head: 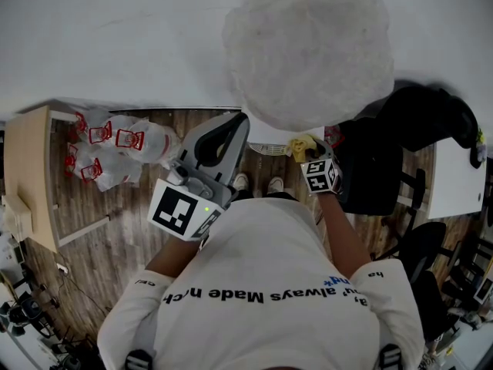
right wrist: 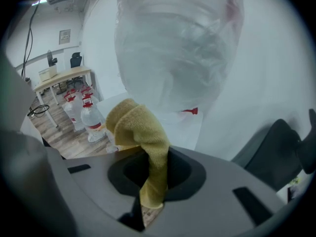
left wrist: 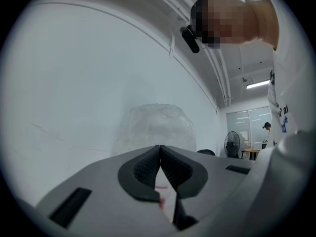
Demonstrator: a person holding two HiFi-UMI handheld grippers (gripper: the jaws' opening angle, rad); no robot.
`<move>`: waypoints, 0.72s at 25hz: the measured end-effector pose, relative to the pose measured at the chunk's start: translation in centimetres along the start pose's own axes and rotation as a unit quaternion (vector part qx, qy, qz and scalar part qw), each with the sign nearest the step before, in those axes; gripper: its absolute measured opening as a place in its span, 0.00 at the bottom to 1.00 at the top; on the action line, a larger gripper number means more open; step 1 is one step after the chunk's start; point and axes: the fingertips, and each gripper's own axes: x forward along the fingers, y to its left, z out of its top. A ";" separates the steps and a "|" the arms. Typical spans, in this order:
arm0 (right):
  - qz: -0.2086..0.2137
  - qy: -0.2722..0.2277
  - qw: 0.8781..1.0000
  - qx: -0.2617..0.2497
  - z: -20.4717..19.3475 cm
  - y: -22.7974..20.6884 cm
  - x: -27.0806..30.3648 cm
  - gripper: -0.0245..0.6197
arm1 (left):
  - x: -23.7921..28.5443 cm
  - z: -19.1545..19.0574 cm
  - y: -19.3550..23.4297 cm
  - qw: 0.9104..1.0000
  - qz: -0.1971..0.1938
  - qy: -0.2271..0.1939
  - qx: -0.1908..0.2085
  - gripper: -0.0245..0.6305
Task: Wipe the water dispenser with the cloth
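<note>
Right gripper view: right gripper pinches the cloth, wad forward, ready for the water dispenser; left gripper closed, empty.

cloth: yellow, bunched, clamped in right tool | water dispenser: white, plastic-wrapped bottle atop

shirt, "always Made", rest unclear

Nubbly yellow terry cloth, matt grey plastic right gripper, cloudy crinkled plastic film over the water bottle.
</note>
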 end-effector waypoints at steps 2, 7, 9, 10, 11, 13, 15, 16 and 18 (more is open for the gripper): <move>-0.013 -0.010 1.000 0.005 0.7 -1.3 -0.3 0.13 | 0.0 0.0 0.0 1.000 0.001 0.001 0.000 0.07; -0.037 -0.022 0.999 0.005 2.0 -4.4 -0.5 0.13 | 0.0 0.0 -0.1 1.000 -0.001 0.001 0.000 0.07; -0.045 -0.022 0.999 0.003 2.4 -5.5 -0.3 0.13 | 0.0 0.0 -0.1 1.000 -0.001 0.001 0.001 0.07; -0.049 -0.022 0.999 0.002 2.5 -6.2 -0.1 0.13 | 0.1 0.1 -0.1 1.000 -0.001 0.001 0.002 0.07; -0.053 -0.021 0.998 0.000 2.6 -6.8 0.1 0.13 | 0.1 0.1 0.0 1.000 0.000 0.001 0.002 0.07; -0.061 -0.021 0.998 -0.002 2.9 -8.0 0.5 0.13 | 0.1 0.0 0.0 1.000 0.001 0.002 0.003 0.07; -0.067 -0.022 0.998 -0.003 3.2 -9.3 1.0 0.13 | 0.1 0.0 0.1 1.000 0.002 0.003 0.003 0.07; -0.068 -0.024 0.997 -0.003 3.3 -9.9 1.3 0.13 | 0.2 0.0 0.1 1.000 0.003 0.004 0.003 0.07; -0.068 -0.030 0.997 -0.003 3.7 -10.8 1.9 0.13 | 0.2 -0.1 0.2 1.000 0.004 0.005 0.003 0.07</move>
